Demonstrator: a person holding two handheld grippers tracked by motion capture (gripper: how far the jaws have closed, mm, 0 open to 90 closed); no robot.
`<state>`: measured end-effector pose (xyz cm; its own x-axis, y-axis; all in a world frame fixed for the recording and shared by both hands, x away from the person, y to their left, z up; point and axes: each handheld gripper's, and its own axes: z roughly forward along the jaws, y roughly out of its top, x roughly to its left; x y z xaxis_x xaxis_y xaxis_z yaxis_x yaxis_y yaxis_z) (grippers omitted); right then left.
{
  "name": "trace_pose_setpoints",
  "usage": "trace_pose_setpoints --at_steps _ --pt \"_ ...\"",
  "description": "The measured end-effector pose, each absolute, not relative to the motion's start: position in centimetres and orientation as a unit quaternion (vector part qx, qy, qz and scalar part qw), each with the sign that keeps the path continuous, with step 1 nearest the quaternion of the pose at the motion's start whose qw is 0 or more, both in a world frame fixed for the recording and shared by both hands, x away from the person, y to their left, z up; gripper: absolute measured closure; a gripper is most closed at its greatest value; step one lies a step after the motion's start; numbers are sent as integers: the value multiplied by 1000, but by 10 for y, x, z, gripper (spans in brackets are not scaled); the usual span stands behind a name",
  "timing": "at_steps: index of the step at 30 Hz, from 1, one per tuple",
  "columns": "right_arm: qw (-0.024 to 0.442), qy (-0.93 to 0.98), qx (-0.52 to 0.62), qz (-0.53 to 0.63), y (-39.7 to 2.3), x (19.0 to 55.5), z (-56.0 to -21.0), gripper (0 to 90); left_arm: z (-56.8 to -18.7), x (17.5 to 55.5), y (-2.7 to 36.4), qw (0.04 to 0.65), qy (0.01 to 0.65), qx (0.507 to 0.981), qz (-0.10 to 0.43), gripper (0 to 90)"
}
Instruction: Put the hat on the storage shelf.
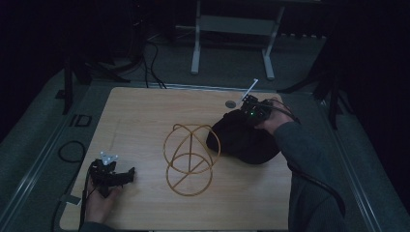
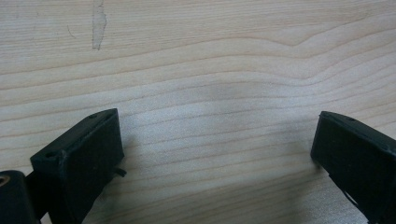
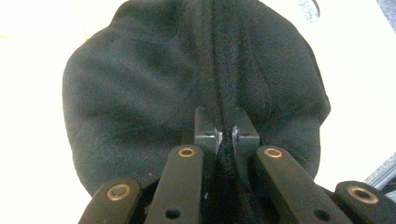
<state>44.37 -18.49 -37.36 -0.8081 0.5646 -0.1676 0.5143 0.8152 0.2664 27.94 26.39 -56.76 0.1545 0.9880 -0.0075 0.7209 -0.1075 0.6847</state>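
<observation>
High view — one black cloth point(image 1: 244, 140), one wire frame point(image 1: 190, 158)

A pale wooden table point(image 1: 140, 116) carries a wire-ring frame point(image 1: 189, 159) and black cloth point(image 1: 244, 140).

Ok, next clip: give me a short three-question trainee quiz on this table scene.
1. True or false: the right gripper has its fingers pinched on a fold of the black cloth.
2. Multiple choice: what lies between the fingers of the left gripper? A) the wire frame B) bare wooden table C) black cloth
3. Fill in: on the table, the golden wire frame lies to the ____ of the black cloth in the high view.

Key: 1 true; 2 B; 3 left
</observation>
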Motion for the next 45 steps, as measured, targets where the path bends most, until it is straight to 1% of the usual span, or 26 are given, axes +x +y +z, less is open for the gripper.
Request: trace_pose_setpoints --at_steps 25,36,45 --pt "150 946 248 145 -184 427 -325 851 -568 279 264 282 606 705 237 18" --pt "142 945 240 168 -185 419 -316 851 -568 279 264 282 606 705 237 18" --pt "145 940 243 193 -190 416 -304 851 -568 279 264 282 606 705 237 18"
